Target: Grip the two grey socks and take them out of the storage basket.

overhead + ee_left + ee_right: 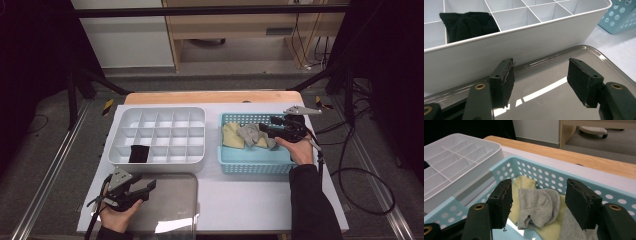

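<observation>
A blue perforated basket (255, 165) at the right of the table holds a grey sock (251, 134) lying on yellow socks (231, 135). My right gripper (265, 127) hangs open over the basket. In the right gripper view the grey sock (537, 206) lies just beyond the right gripper (539, 195), untouched by its pads, with yellow fabric (524, 183) under it. A white divided organizer (155, 165) to the left holds a black sock (138, 153) in a front compartment. My left gripper (145, 189) rests open over a grey metal tray (172, 200).
In the left gripper view the left gripper (541, 75) is empty above the tray (586, 53), with the organizer's front wall (524, 42) close ahead and the black sock (466, 23) behind it. A second grey piece (571, 227) lies in the basket. A wooden strip edges the far side.
</observation>
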